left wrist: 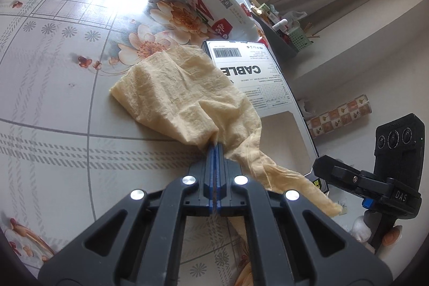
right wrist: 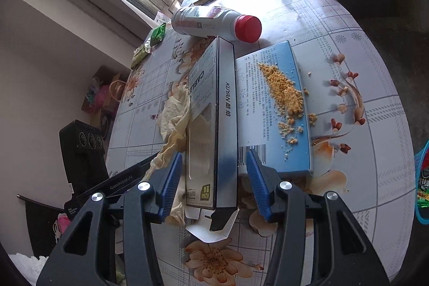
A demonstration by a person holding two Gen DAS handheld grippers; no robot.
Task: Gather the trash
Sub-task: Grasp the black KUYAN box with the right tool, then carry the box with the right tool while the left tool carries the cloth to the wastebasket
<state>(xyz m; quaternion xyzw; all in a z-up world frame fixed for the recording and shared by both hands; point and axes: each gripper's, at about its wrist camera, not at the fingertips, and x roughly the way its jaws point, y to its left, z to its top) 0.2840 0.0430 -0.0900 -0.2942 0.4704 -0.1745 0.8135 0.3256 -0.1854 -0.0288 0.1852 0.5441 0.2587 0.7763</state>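
Landmark: cable box, a long flat grey cardboard carton with a cut-out window, lying on the glossy floral tablecloth.
Left gripper: I have its blue ribbed pads pressed fully together on the yellow cloth.
Yellow cloth: soft, crinkled fabric, draped over the cable box's left edge, one twisted tail hanging past my jaws.
Right gripper: I hold it half open, pads either side of the cable box's near end; I cannot tell if they touch it.
Blue box: flat printed card, touching the cable box's right side; loose orange-yellow crumbs heaped on top.
Bottle: white plastic, red ribbed cap, lying on its side just beyond the cable box.
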